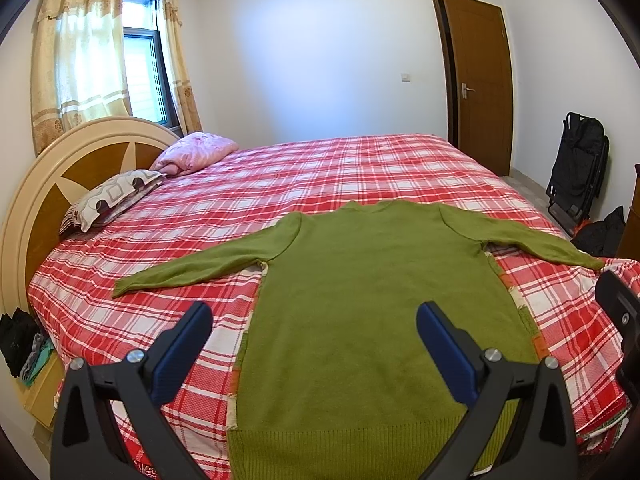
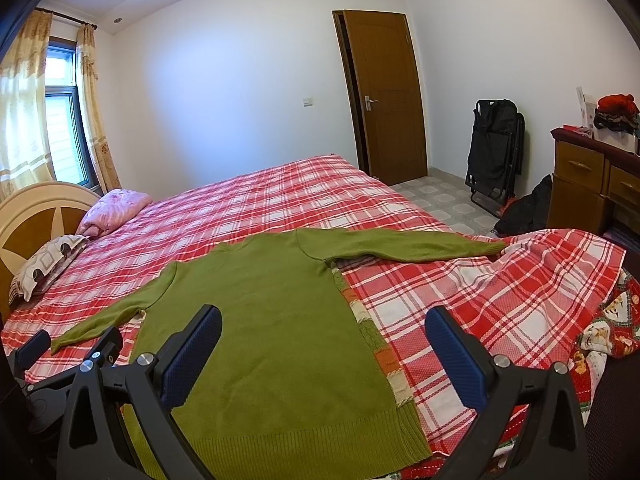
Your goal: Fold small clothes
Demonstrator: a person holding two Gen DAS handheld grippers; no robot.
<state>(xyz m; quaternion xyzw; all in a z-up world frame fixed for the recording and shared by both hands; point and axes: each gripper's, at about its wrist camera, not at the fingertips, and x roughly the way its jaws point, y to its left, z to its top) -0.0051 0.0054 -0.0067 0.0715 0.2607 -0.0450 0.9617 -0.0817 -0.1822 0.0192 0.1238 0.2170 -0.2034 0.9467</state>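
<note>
A green knit sweater (image 1: 380, 292) lies flat on the red plaid bed (image 1: 320, 176), both sleeves spread out and its ribbed hem at the near edge. It also shows in the right wrist view (image 2: 260, 320). A patterned garment peeks out under its right side (image 2: 380, 356). My left gripper (image 1: 314, 312) is open and empty above the sweater's lower left part. My right gripper (image 2: 324, 324) is open and empty above the sweater's lower right edge. The left gripper shows at the left of the right wrist view (image 2: 72, 344).
Two pillows (image 1: 160, 172) lie by the headboard (image 1: 60, 168) at the left. A rumpled printed cloth (image 2: 608, 320) hangs at the bed's right edge. A wooden dresser (image 2: 592, 184), a black folded chair (image 2: 496, 148) and a door (image 2: 384, 96) stand at the right.
</note>
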